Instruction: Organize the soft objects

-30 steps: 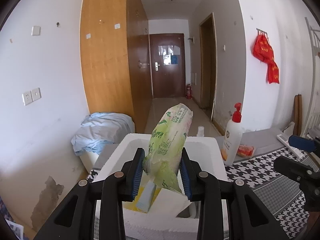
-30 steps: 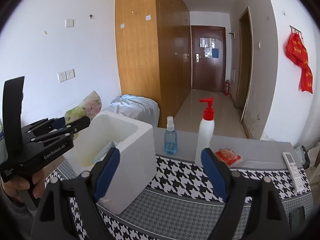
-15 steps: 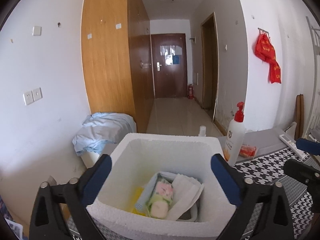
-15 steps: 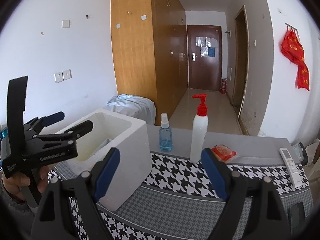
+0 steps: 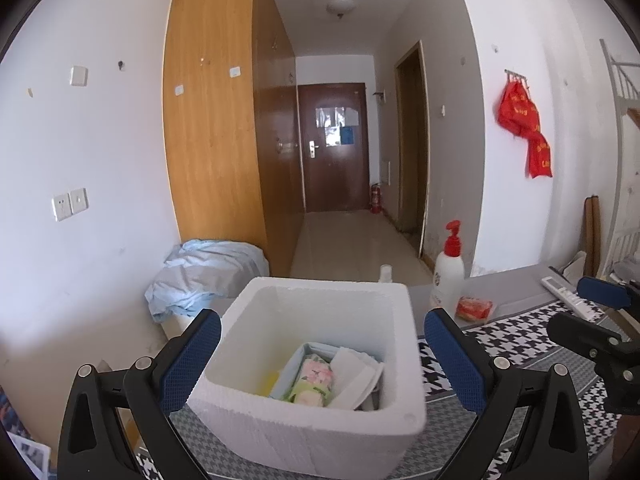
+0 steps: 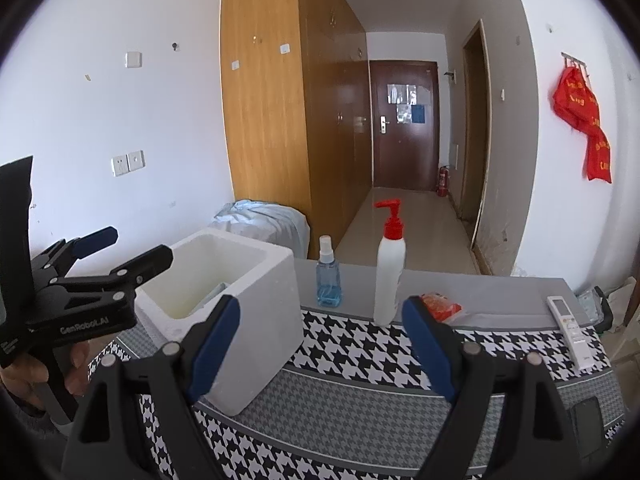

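White foam box (image 5: 320,412) holds tissue pack (image 5: 314,382); left gripper (image 5: 322,364) jaws just sprang wide, empty. Right gripper (image 6: 320,344) jaws open, empty; next: red packet (image 6: 442,306).

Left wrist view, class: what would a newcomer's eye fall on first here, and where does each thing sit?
The white foam box fills the near middle on the houndstooth tablecloth, with a floral tissue pack lying inside among white paper. The left gripper frames the box with its jaws wide, nothing between them. On the right wall hangs a bright red bag.
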A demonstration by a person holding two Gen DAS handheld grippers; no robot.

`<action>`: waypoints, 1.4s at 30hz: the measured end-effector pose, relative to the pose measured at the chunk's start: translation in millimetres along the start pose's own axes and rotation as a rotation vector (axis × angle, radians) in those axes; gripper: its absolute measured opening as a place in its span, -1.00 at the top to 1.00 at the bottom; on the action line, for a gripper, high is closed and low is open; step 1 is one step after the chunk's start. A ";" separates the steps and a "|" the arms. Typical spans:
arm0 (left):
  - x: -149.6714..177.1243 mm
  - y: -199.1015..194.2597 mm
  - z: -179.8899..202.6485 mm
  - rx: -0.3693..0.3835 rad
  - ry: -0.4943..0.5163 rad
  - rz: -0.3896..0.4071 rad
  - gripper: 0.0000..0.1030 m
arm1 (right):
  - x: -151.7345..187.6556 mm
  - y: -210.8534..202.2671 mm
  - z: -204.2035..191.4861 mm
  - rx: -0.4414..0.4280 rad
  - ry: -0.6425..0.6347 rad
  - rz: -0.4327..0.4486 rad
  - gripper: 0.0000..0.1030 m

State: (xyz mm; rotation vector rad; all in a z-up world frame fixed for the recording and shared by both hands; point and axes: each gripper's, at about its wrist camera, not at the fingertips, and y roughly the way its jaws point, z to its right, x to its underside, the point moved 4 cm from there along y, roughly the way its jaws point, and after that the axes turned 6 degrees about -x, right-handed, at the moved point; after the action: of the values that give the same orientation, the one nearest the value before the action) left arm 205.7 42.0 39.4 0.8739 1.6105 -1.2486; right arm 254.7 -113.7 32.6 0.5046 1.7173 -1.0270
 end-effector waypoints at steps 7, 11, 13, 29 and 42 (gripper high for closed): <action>1.5 -25.6 2.9 0.011 -0.003 0.028 -0.98 | 0.3 -18.9 -4.5 0.006 -0.002 0.025 -0.68; 3.3 -35.9 3.1 0.014 0.000 0.037 -0.98 | 0.1 -26.6 -7.5 0.009 -0.008 0.035 -0.68; 4.7 -41.1 3.0 0.017 -0.002 0.041 -0.98 | 0.5 -31.0 -9.3 0.008 -0.009 0.040 -0.68; 14.5 -78.7 8.3 0.050 -0.006 0.067 -0.98 | 10.2 -68.1 -21.3 0.014 -0.019 0.087 -0.77; 29.6 -100.5 11.4 0.053 -0.009 0.070 -0.98 | 24.2 -86.1 -29.7 0.013 -0.025 0.115 -0.77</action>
State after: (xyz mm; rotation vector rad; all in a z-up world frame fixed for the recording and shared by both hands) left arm 106.5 6.7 45.0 0.9485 1.5324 -1.2498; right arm 165.4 -139.7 47.7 0.5894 1.6408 -0.9581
